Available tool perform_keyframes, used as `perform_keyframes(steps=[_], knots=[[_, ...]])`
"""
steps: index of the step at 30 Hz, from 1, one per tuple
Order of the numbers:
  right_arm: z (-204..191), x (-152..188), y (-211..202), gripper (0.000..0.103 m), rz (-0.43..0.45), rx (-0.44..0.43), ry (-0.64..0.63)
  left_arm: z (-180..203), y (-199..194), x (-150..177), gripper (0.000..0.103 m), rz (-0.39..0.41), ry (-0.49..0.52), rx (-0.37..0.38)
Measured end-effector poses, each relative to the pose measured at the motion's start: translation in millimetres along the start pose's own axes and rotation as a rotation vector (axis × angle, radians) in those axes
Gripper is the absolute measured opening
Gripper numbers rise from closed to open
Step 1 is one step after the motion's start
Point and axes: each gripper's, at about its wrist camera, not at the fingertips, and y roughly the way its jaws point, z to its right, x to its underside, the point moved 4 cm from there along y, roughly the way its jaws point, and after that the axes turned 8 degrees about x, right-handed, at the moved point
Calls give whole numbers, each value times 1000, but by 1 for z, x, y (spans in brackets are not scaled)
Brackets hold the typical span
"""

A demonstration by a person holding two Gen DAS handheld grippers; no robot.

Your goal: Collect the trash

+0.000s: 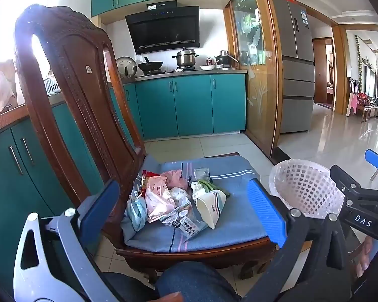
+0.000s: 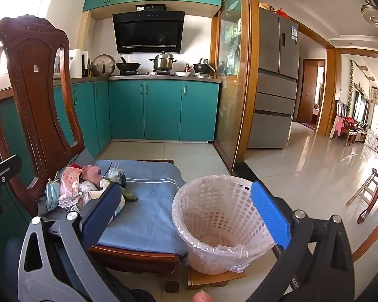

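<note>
A dark wooden chair (image 1: 70, 105) carries a blue striped cushion (image 1: 234, 224). On the cushion lies a heap of trash (image 1: 168, 198): pink wrappers, a blue face mask (image 1: 136, 211), a tipped paper cup (image 1: 211, 206) and green scraps. Beside the chair, a lined white basket (image 2: 214, 221) stands on a low wooden stand (image 2: 214, 278) on the tiled floor (image 2: 302, 176).

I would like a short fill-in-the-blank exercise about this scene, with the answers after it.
1. The trash lies on the chair's ____ cushion.
2. The white basket is lined with a clear plastic ____.
3. Both the left tool and the right tool are ____, holding nothing.

Answers: blue; bag; open
</note>
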Motion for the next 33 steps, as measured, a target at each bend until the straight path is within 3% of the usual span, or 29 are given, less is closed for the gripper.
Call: perform_keyframes(steps=[33], knots=[[-4,2,7,100,-10,6,-12,-1,6,1,101,-34,-3,-8]])
